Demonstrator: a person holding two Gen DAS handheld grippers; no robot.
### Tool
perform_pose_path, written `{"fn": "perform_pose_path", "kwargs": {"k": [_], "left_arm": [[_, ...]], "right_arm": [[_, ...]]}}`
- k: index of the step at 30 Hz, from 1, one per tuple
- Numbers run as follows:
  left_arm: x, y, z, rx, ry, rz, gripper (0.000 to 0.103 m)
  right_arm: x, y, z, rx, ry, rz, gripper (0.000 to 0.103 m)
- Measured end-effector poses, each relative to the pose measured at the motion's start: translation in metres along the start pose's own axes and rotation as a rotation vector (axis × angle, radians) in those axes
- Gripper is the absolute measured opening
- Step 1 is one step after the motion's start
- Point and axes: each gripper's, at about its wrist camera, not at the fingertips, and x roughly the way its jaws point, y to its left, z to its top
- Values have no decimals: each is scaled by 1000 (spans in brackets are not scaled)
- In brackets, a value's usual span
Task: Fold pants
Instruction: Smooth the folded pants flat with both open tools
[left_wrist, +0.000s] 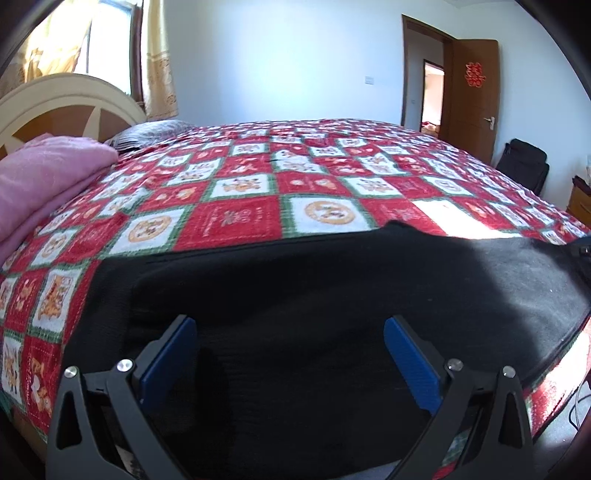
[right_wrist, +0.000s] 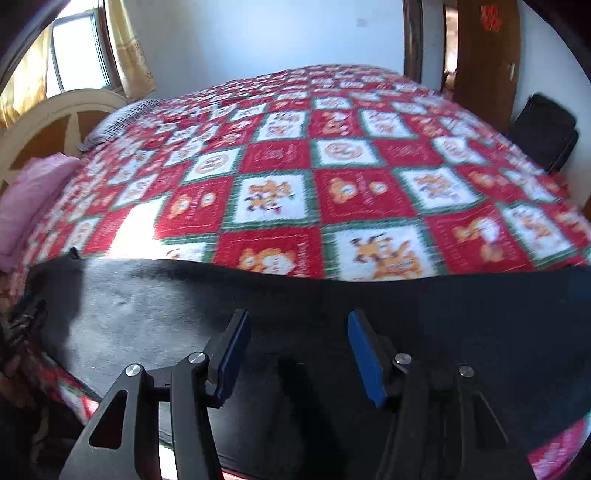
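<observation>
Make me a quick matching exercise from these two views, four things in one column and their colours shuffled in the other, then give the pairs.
Things:
1. pants
2. folded blanket
3. door
4. pads of the left tongs

Colours:
A. brown
B. blue
C. black
D. pink

Pairs: 1-C, 2-D, 3-A, 4-B

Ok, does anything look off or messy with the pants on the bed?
Nothing stands out. The black pants lie flat along the near edge of the checkered bedspread, unbunched. Both the left gripper and right gripper hover open above them.
</observation>
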Motion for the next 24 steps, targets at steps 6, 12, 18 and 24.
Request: {"fn": "perform_pose_path", "kwargs": {"k": [6, 12, 18, 24], "left_arm": [[6, -9, -7, 21, 18, -6, 103], [1, -14, -4, 29, 10, -13, 103], [-12, -35, 4, 84, -22, -45, 103], [-15, -52, 5, 136, -26, -77, 103]], "right_arm": [[31, -20, -6, -18, 13, -67, 66], [22, -17, -6, -32, -10, -82, 67], [9, -21, -10, -29, -3, -94, 67], [-25, -40, -18, -7, -49, -121, 67]]}}
